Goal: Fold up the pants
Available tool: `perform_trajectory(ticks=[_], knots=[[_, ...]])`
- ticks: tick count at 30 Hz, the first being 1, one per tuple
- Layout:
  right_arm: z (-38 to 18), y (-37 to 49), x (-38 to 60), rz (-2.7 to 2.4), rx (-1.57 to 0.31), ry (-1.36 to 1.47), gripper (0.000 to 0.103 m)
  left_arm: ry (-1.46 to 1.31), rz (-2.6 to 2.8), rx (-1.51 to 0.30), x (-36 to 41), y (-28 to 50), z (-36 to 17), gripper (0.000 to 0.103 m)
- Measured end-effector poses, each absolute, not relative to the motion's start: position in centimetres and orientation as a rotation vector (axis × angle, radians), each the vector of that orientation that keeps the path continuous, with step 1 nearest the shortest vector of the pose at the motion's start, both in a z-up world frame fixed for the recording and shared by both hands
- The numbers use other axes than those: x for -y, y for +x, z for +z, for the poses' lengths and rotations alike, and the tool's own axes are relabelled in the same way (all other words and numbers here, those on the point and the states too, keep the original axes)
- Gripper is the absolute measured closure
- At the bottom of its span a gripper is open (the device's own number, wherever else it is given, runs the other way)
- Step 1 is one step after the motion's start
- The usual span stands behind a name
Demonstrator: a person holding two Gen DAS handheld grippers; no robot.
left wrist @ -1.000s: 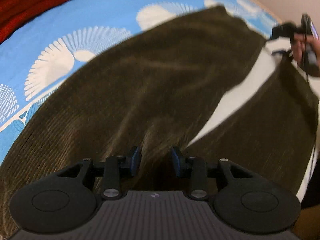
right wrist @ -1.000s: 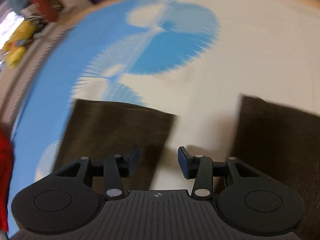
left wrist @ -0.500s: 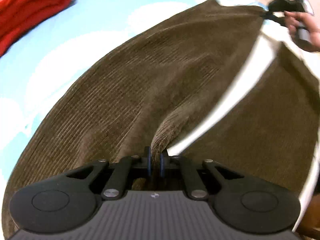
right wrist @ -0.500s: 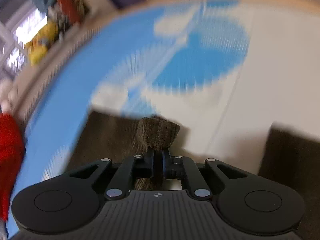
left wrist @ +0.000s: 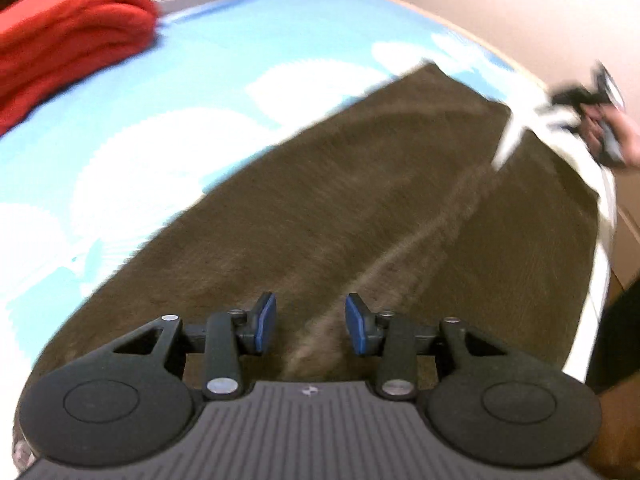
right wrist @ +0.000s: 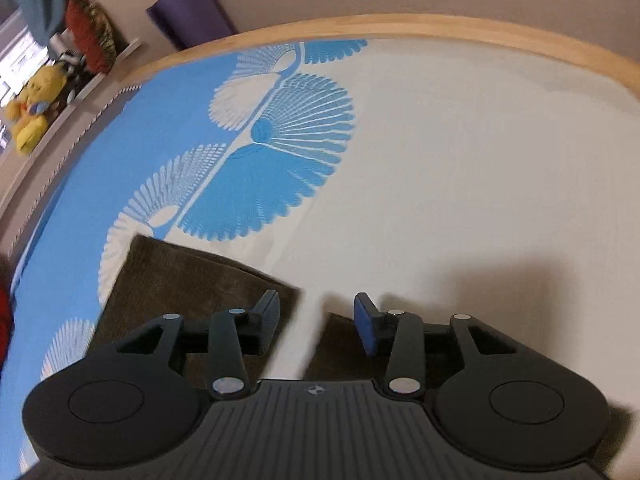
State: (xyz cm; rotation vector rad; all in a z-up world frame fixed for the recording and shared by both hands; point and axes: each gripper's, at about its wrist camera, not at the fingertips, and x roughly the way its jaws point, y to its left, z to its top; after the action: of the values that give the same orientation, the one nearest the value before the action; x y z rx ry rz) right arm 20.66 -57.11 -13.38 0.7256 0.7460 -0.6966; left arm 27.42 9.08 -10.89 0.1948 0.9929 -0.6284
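Observation:
Dark brown corduroy pants lie flat on the blue and white bedspread, legs side by side and nearly touching, running away to the upper right. My left gripper is open and empty just above the crotch end. My right gripper is open and empty above the two leg hems, with a strip of white sheet between them. The right gripper also shows in the left wrist view, held in a hand at the far leg ends.
A folded red garment lies at the far left of the bed. A wooden bed edge curves along the far side. A yellow plush toy and a purple object sit beyond the bed.
Both grippers were shut on pinched pant fabric half a second ago and have now opened and let go. The legs have been drawn together, closing the white gap between them.

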Motion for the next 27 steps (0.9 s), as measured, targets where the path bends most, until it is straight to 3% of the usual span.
perform_trajectory(ticks=[8,14,17,22,24,27], knots=[[-12.2,11.6,56.9,-0.722,-0.862,0.715,0.049,0.045,-0.342,-0.928,-14.7,23.9,-5.3,0.057],[-14.1,6.6,56.5,-0.768,-0.986,0.779,0.047,-0.127,-0.102,-0.95,-21.8,16.7,-2.3,0.05],[-15.6,5.3,56.5,-0.763,-1.034,0.827,0.047,-0.171,0.009,-0.99,-24.8,12.7,-4.2,0.041],[-16.3,5.0,56.0,-0.736,-1.056,0.793,0.047,-0.212,0.179,-1.222,-29.2,10.0,-10.4,0.04],[-16.4,5.2,55.8,-0.738,-1.061,0.772,0.047,-0.182,0.208,-1.24,-30.1,9.9,-11.3,0.029],[-16.5,5.6,55.7,-0.747,-1.072,0.742,0.049,-0.198,0.233,-1.301,-31.0,9.8,-13.0,0.027]])
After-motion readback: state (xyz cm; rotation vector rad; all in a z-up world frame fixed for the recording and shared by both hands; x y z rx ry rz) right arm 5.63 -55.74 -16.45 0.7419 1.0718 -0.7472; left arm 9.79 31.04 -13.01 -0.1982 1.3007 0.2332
